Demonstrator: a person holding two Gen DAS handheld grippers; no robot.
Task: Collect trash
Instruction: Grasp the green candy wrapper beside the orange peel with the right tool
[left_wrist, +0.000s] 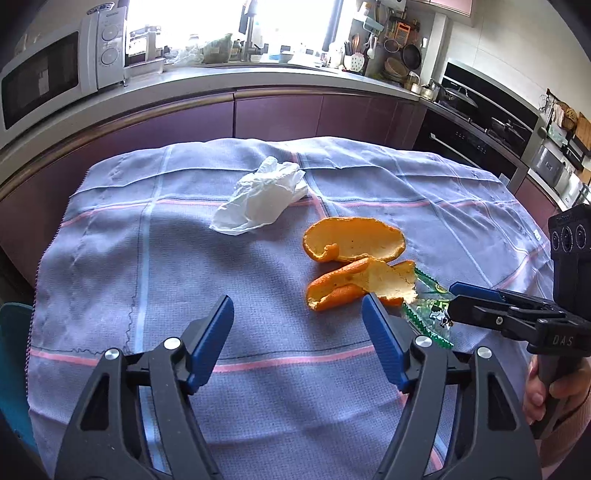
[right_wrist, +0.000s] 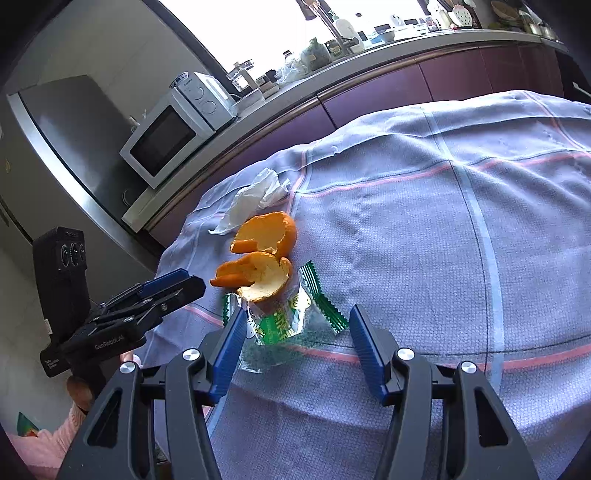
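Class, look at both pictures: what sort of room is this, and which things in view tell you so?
Most likely a home kitchen. A microwave stands on a long counter with a tap by the window, and a stove with pans runs along the side wall.

You stand in a kitchen where a bright window (left_wrist: 229, 22) floods a long grey countertop (left_wrist: 207, 79) over glossy purple cabinet doors (left_wrist: 277, 114). A white microwave oven (left_wrist: 55, 74) sits left; a black built-in oven (left_wrist: 476, 122) right.
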